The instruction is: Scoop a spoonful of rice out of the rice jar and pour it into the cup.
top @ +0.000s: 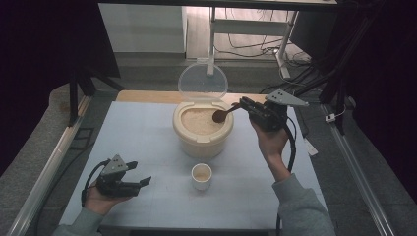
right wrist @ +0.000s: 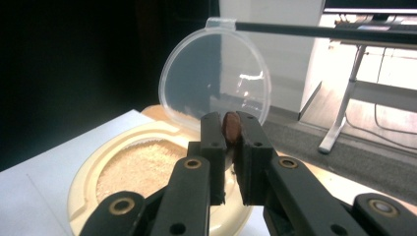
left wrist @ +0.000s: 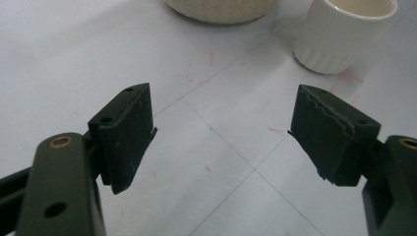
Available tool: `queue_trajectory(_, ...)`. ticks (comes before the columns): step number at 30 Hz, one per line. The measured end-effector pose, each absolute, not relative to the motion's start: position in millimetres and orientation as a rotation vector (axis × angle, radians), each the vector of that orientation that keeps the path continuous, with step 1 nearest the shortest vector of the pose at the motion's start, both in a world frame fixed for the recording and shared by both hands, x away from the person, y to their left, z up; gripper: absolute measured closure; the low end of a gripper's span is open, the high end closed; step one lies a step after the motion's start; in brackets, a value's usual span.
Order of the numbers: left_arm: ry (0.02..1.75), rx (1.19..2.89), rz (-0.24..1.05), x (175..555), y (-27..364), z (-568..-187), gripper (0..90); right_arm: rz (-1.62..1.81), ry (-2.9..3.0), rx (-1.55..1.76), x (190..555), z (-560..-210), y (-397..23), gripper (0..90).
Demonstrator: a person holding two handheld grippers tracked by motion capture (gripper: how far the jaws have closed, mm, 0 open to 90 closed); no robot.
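Spoon (top: 222, 114), brown, wooden: clamped by its handle in my right gripper (top: 248, 105), bowl end out over the rice; in the right gripper view the handle's end (right wrist: 231, 127) sits pinched between the two closed jaws.

Left gripper (top: 139, 173): near left of the table (top: 147, 137), jaws standing apart with nothing between them, idle and low.

Cup (top: 201, 176), small, white, ribbed: near centre, some rice already inside, to the right of my left gripper and nearer to me than the tub.

Rice tub (top: 202, 132), cream, clear lid (top: 202, 82) hinged up at the far side: centre.

Key relation: the spoon's long axis runs left from my right gripper, bowl over the tub's right half; the cup lies nearer and left of it. My right hand (top: 269, 142) is the one placed to carry a scoop there.
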State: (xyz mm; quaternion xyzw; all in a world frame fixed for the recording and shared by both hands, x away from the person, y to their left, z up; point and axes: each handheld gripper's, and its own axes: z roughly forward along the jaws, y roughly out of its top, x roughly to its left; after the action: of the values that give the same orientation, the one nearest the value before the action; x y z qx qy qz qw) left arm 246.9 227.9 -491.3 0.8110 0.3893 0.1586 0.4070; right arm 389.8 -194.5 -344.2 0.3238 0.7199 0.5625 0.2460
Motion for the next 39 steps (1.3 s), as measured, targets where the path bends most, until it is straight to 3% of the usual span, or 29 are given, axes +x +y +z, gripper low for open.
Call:
queue_trajectory(15,0.976,2.047,0.403,247,228,-491,23.8,1.674,2.048,1.129,407,-372,-186,83.7)
queue_trajectory(39,0.969,2.051,0.403,248,228,-491,23.8,1.909,1.938,1.535,422,-392,-210,83.8)
